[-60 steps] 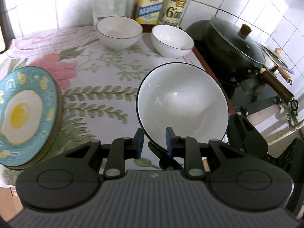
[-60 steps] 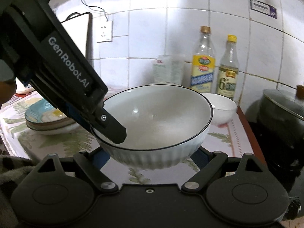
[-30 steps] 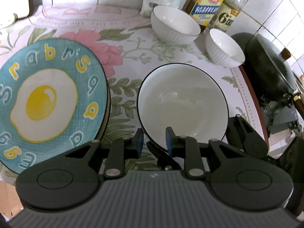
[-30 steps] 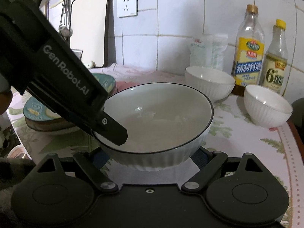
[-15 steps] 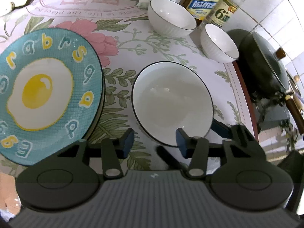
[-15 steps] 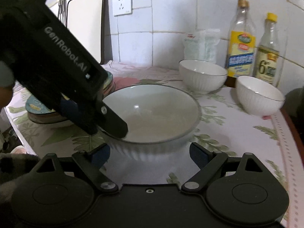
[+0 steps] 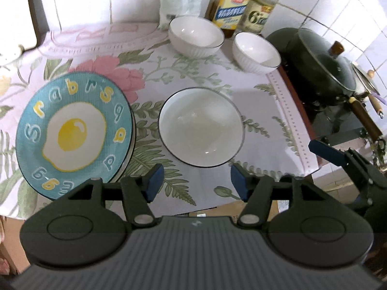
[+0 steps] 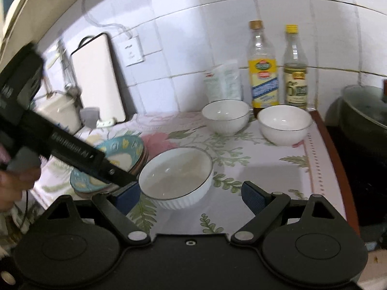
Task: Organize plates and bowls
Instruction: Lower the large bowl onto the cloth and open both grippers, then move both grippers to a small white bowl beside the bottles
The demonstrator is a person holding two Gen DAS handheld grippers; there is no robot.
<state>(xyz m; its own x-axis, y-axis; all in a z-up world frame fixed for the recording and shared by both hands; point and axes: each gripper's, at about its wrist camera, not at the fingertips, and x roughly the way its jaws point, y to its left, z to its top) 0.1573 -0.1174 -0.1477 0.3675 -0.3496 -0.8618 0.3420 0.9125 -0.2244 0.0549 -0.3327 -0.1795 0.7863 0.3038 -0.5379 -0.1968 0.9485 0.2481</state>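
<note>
There are three white bowls on the counter point(image 7: 285, 111), which wears a smooth cloth with pink flowers and green leaves. The big bowl point(image 7: 201, 126) is round and shiny with a thin dark line on its rim and ribs on its outside. It sits flat on the cloth just in front of the left gripper point(image 7: 196, 181), and nothing touches it. That gripper's two blue-padded fingers are spread wide, with the bowl ahead of the gap between them. The right gripper point(image 8: 191, 196) is spread wide too and holds nothing; the big bowl sits just ahead of it, a bit toward its left finger.

Two smaller bowls stand far ahead of the grippers, near the wall. The medium bowl point(image 7: 196, 36) is on the left and the small bowl point(image 7: 256, 52) is on the right, near each other but apart.

To the left of the left gripper is a stack of plates point(image 7: 72, 134). The top one is round and blue with a fried egg picture and yellow and white letters around it. I can see more rims under it, but I cannot count how many.

Behind the small bowls stand two clear bottles: the oil bottle point(image 8: 263, 68) with a yellow label and the vinegar bottle point(image 8: 295, 70) with a yellow cap. One soft white bag point(image 8: 223, 82) leans beside them. Off to the right is one dark pot point(image 7: 324, 65) with a glass lid and a brown knob.
</note>
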